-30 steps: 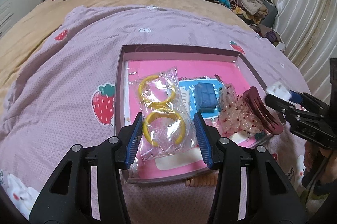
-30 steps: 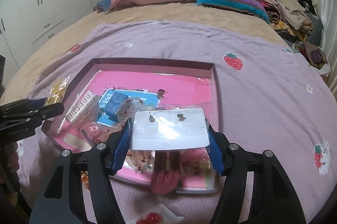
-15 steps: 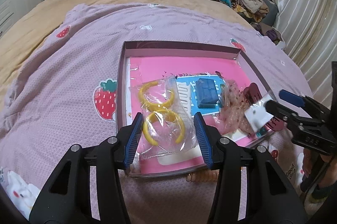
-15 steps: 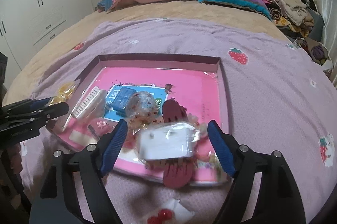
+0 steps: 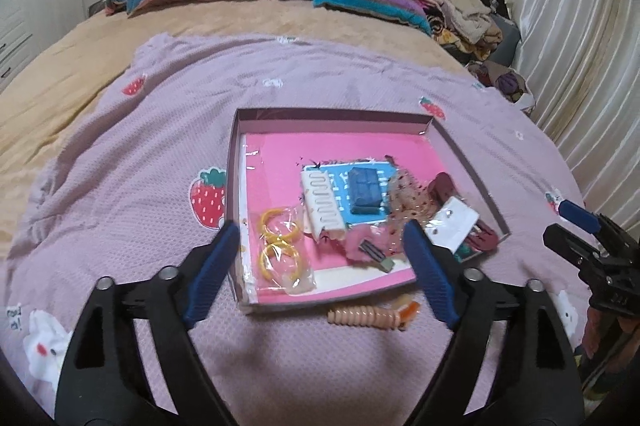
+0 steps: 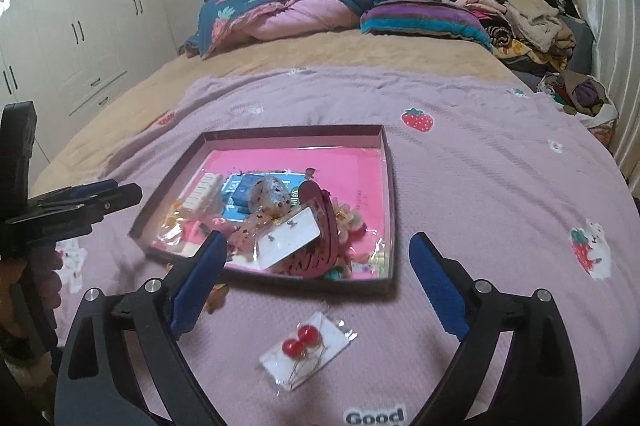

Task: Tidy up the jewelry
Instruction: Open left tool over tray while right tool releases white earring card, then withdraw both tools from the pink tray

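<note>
Blue-padded, your left gripper (image 5: 318, 258) and right gripper (image 6: 316, 274) both gape wide and hold nothing. Most jewelry already sits in the box (image 6: 390, 186): bagged yellow bangles (image 5: 280, 252), earring card (image 6: 288, 240). Left outside it: the cherry earrings (image 6: 305, 350) and coil hair tie (image 5: 366, 316).
</note>
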### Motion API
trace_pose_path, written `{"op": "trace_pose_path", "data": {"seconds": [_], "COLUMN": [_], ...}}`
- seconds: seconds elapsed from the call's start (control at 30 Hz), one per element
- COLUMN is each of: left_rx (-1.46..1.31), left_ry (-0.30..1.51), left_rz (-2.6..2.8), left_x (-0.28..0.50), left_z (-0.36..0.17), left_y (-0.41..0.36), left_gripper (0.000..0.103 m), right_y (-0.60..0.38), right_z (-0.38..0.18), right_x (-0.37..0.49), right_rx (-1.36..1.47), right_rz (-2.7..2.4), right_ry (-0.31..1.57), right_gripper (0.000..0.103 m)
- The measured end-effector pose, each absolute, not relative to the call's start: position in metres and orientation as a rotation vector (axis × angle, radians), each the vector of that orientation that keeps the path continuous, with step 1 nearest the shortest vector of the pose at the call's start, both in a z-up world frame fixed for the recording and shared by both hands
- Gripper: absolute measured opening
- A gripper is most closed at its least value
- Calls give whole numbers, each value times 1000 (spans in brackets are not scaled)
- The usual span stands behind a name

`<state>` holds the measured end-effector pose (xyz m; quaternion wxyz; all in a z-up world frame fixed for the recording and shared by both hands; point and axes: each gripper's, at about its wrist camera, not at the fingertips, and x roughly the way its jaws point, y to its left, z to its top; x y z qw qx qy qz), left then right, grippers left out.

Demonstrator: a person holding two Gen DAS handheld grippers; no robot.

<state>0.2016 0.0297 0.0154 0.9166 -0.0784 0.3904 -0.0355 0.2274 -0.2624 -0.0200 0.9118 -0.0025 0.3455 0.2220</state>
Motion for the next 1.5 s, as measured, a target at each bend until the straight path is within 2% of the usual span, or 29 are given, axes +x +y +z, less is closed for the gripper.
{"op": "trace_pose_path", "data": {"seconds": [0.1,0.2,0.83,1.5], "left_rx": [-165,-174,-149,-115], "left_ry": [785,780,800,912], "left_rz": [-76,-79,-67,-91], "left_x": [191,180,131,127], "left_z": [23,27,14,-38], "left_y": [29,29,27,18], "left_gripper": [91,93,93,93], "right_y": [-268,-274,-281,-260], "right_z": [-14,-10,-20,-99], "right_x": [216,205,163,185], "right_rx": [4,26,7,1], "right_rz": [460,470,475,493], "right_ry": [701,696,727,945], "right_gripper": [92,92,92,92]}}
